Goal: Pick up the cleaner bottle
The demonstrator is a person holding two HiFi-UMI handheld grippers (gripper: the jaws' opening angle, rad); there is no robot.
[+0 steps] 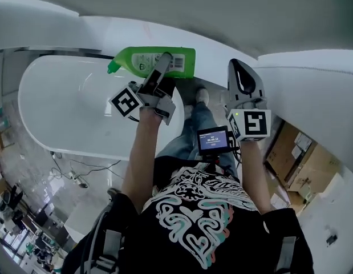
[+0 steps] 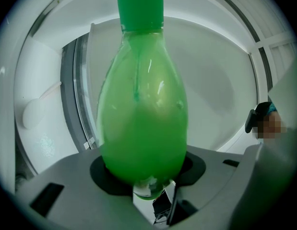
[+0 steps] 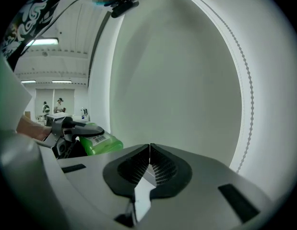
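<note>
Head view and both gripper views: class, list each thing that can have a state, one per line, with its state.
cleaner bottle: held between jaws, off upright in the head view.
cap: on, closed.
left hand-held gripper: shut on the cleaner bottle.
right hand-held gripper: shut, empty.
screen: lit.

The bottle (image 1: 143, 61) lies on its side above the right end of the tub (image 1: 56, 119), with its cap toward the tub's middle and its base outward. The left gripper (image 1: 163, 61) is at that same end, the bottle between its jaws. The right gripper (image 1: 242, 80) is right of the tub, well apart from it. A shoe (image 1: 202, 96) stands on the floor between the tub and the right gripper. Boxes (image 1: 304, 158) stand farther right.
</note>
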